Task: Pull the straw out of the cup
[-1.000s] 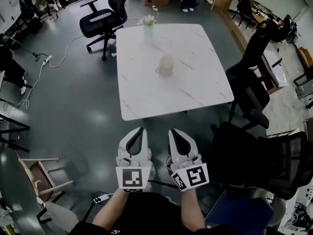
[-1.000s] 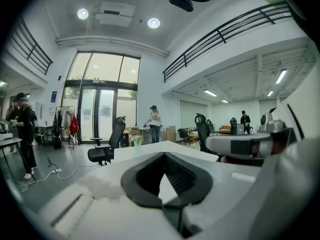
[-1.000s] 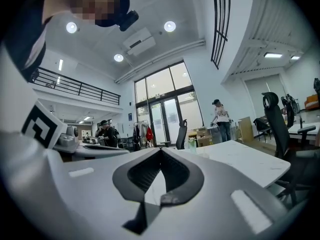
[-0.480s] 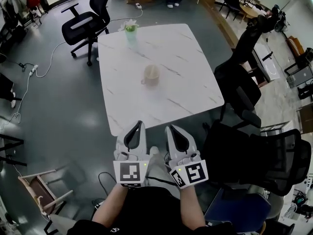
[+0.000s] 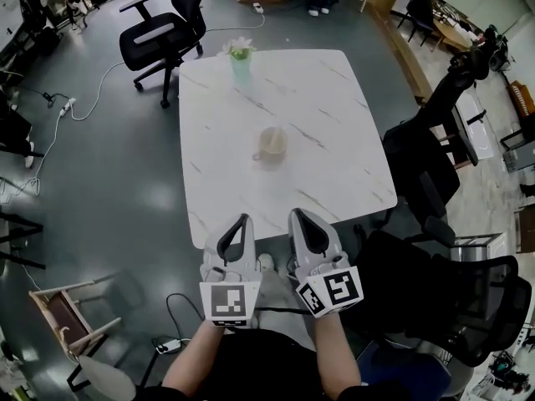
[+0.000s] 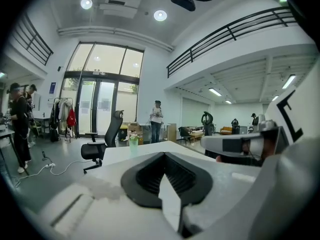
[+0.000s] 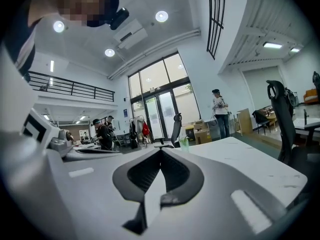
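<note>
The left claw (image 5: 243,221) hung shut and empty just short of the table's (image 5: 334,182) near edge, probably because nothing was yet within reach to grasp. Well ahead of both claws, roughly between their lines, the cup (image 5: 272,144) stood upright on the table. Its straw was too small to make out. The right claw (image 5: 299,216), just beside the left, was likewise closed on nothing, seemingly poised for the approach.

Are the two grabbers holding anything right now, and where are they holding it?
Nothing is held. The left gripper and the right gripper are both shut and empty, short of the cup, which sits untouched on the table.
</note>
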`<state>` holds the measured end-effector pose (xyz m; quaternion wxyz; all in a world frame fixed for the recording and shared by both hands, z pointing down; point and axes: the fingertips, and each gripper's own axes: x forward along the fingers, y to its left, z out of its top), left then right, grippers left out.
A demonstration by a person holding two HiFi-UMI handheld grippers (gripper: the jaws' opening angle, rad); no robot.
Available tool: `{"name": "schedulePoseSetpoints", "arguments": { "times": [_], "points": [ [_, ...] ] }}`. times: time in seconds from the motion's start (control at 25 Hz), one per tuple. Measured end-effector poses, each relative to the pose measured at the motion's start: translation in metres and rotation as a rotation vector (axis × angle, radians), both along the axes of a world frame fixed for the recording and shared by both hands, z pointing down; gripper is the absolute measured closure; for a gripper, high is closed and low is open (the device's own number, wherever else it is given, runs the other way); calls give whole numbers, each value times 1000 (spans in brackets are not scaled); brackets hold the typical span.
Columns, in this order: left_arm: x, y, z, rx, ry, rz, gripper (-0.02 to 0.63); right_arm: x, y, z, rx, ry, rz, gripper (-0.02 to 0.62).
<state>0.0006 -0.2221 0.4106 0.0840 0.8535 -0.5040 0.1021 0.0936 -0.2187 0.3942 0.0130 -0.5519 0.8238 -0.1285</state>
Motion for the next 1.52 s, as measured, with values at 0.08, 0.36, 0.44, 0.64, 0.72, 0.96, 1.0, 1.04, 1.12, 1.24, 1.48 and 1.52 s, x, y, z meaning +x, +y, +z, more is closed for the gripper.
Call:
{"name": "schedulePoseSetpoints", "arguments": {
  "times": [0.08,0.36,0.44,0.64,0.72,0.96,1.0,1.04,1.12,1.24,1.48,1.52],
  "points": [
    [-1,-6,9,-26,5,-19,604,3,-13,8,-13,3,-5,592],
    [11,-34,29,-38,-22,-1,604,12,-59,42,-78,-17,-19,592],
    [15,-43,34,-46,-19,-2,604,16,-72,52,-93,-13,-17,592],
    [18,-59,52,-75,-22,-26,604,25,-99,72,-121,0,-24,591],
    [17,-64,60,-101,-6,-49,604,26,-109,79,-129,3,-24,589],
    [12,-79,76,-120,-25,-66,604,30,-142,96,-148,15,-38,560],
    [11,-82,78,-125,-24,-72,604,30,-148,98,-150,18,-40,557],
    [10,-84,80,-130,-22,-78,604,31,-154,100,-153,21,-43,549],
    [9,-89,84,-139,-24,-85,604,30,-166,106,-164,29,-49,529],
    [10,-95,90,-152,-25,-90,604,29,-182,116,-185,39,-62,482],
    [16,-104,99,-174,-17,-97,606,30,-206,133,-212,55,-80,466],
    [17,-105,100,-174,-24,-92,604,30,-210,136,-217,58,-83,465]
  ]
}}
